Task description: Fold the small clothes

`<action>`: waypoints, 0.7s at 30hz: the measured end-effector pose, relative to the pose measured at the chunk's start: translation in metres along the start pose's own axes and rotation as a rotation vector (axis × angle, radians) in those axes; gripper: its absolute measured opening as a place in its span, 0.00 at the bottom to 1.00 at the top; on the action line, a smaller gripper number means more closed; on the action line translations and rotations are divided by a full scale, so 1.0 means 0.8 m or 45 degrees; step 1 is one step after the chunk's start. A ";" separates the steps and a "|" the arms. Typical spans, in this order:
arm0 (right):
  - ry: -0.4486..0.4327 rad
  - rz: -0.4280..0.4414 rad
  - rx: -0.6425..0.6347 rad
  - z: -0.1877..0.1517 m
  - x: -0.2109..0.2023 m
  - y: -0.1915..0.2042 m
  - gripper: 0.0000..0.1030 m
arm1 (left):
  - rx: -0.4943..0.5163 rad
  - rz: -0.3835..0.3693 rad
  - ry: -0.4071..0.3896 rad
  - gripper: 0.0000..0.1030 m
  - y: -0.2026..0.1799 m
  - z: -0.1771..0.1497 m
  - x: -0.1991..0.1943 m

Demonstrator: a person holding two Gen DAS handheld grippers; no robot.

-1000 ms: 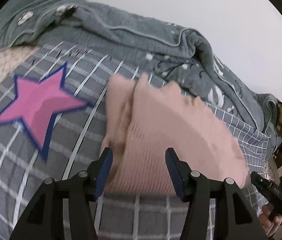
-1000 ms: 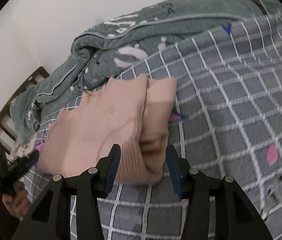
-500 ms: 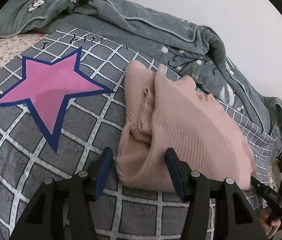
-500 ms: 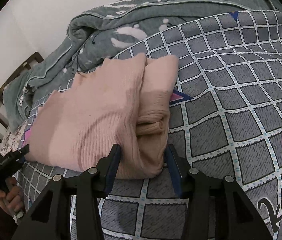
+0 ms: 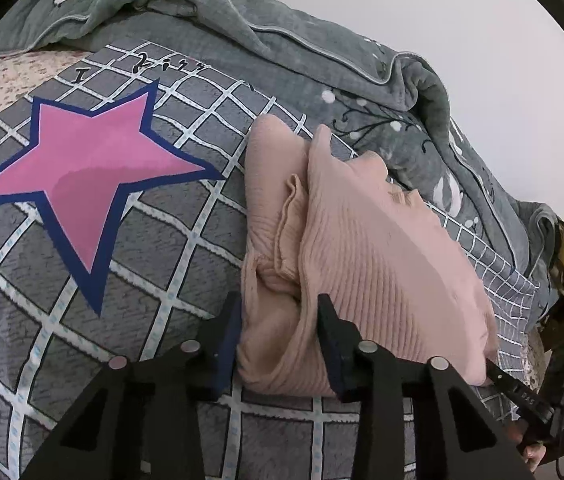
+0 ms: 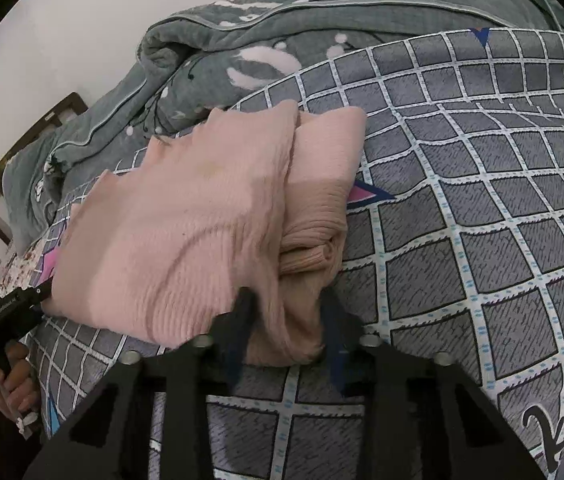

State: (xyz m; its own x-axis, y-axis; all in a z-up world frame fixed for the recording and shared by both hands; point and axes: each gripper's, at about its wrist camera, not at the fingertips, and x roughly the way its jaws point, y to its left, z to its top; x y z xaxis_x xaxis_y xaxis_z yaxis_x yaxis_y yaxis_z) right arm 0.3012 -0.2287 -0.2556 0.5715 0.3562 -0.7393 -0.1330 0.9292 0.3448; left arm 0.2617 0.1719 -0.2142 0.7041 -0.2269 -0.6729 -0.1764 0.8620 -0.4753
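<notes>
Grey checked bedspread (image 5: 61,280) w/ a pink star (image 5: 81,184) carries the pink knit garment (image 5: 382,248), partly folded & bunched, lying near the rumpled grey-green blanket (image 5: 322,60) by the wall. Risk, imo: each pinch takes several bunched layers at a near corner, so an uneven lift could let inner layers slip out & undo the fold, or drag the piece crooked. Left gripper (image 5: 279,340) & right gripper (image 6: 286,324) have both just been closing, now narrow, pads pressing a thick fold of knit at opposite near corners.
</notes>
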 end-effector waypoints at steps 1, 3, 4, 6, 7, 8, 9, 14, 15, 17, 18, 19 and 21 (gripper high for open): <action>0.001 0.012 0.005 0.000 0.000 -0.001 0.20 | -0.007 -0.007 0.004 0.25 0.001 -0.001 -0.001; 0.007 0.052 0.016 0.000 0.001 -0.004 0.16 | -0.031 -0.034 0.009 0.18 0.004 -0.001 -0.001; 0.004 0.066 0.028 0.000 0.000 -0.006 0.14 | -0.039 -0.045 0.011 0.16 0.006 -0.001 -0.002; -0.013 0.089 0.040 -0.001 -0.003 -0.009 0.12 | -0.054 -0.059 0.004 0.15 0.008 -0.001 -0.003; -0.028 0.092 0.040 -0.002 -0.007 -0.008 0.11 | -0.057 -0.064 -0.005 0.14 0.008 -0.002 -0.005; -0.039 0.096 0.035 -0.003 -0.010 -0.007 0.11 | -0.056 -0.063 -0.015 0.14 0.007 -0.002 -0.007; -0.057 0.097 0.030 -0.003 -0.014 -0.006 0.11 | -0.051 -0.060 -0.026 0.13 0.005 -0.003 -0.010; -0.138 0.123 0.015 -0.009 -0.045 0.002 0.10 | -0.013 -0.068 -0.092 0.12 -0.009 -0.005 -0.030; -0.143 0.131 0.015 -0.013 -0.051 0.003 0.10 | -0.025 -0.075 -0.095 0.12 -0.009 -0.007 -0.034; -0.148 0.131 0.012 -0.020 -0.061 0.005 0.10 | -0.036 -0.080 -0.101 0.12 -0.011 -0.015 -0.044; -0.148 0.131 0.012 -0.023 -0.066 0.005 0.10 | -0.038 -0.083 -0.105 0.12 -0.011 -0.019 -0.048; -0.153 0.146 0.018 -0.029 -0.076 0.005 0.10 | -0.035 -0.088 -0.108 0.12 -0.013 -0.024 -0.055; -0.164 0.154 0.013 -0.035 -0.088 0.007 0.10 | -0.037 -0.101 -0.107 0.12 -0.012 -0.038 -0.069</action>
State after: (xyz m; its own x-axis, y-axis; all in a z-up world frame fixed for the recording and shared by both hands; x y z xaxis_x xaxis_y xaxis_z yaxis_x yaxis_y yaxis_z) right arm 0.2374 -0.2462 -0.2177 0.6510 0.4488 -0.6122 -0.1992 0.8793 0.4327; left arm 0.2038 0.1623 -0.1899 0.7714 -0.2543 -0.5833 -0.1369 0.8289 -0.5424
